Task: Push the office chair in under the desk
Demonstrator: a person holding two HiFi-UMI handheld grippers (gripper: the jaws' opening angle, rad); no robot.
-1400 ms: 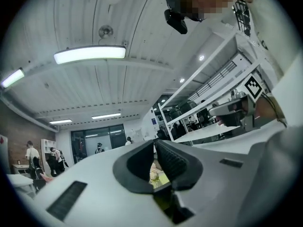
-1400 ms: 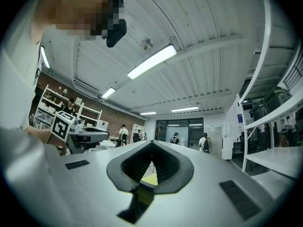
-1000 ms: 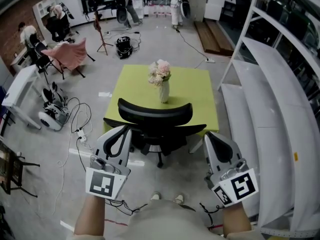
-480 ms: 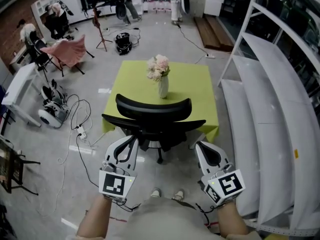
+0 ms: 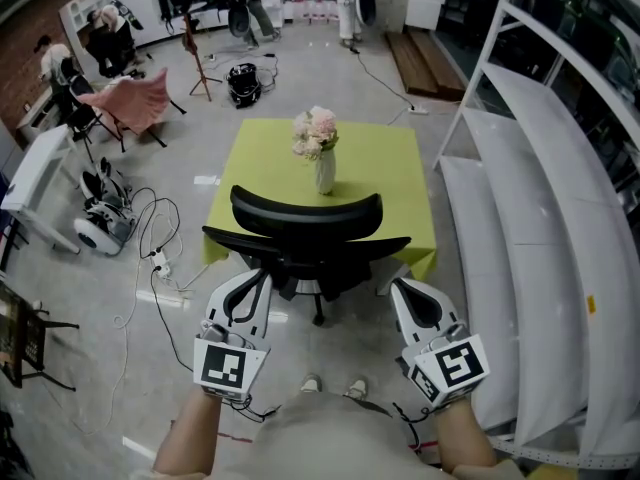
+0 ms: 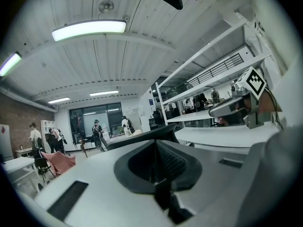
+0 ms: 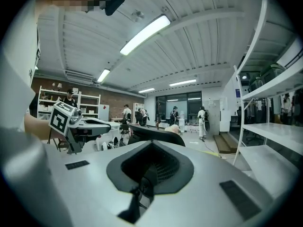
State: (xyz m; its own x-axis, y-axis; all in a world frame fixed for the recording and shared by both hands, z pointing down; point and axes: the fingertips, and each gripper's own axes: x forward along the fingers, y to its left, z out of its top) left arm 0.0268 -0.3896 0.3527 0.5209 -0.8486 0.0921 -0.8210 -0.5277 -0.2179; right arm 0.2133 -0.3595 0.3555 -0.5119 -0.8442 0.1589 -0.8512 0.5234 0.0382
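**q:** why are both tools pinched shut on nothing? in each gripper view the jaws of the left gripper [image 5: 252,280] and right gripper [image 5: 404,290] are pressed together with only air between them. seems odd for a chair job.

**a:** my guess is you don't grab an office chair [image 5: 306,230], you shove it. clenched jaws make a stiff blunt tip for pushing against the backrest or arms. that would also explain why they sit one on each side, lower centre of the head view, lined up with the chair's two armrests. an even push keeps it from swivelling.

**q:** so where's the chair now?

**a:** dead centre of the frame, with its back to the person and its curved backrest over the near edge of the green desk [image 5: 385,173]. the wheeled base shows on the floor below that edge, so i'd say it isn't fully tucked in. both tips look close to the chair but apart from it, so no contact as far as i can tell.

**q:** anything to watch?

**a:** the vase of flowers [image 5: 321,158] stands mid-desk just above the backrest, so a hard bump could rock it. the white shelving [image 5: 530,218] fills the right side, which leaves little room to drift that way.
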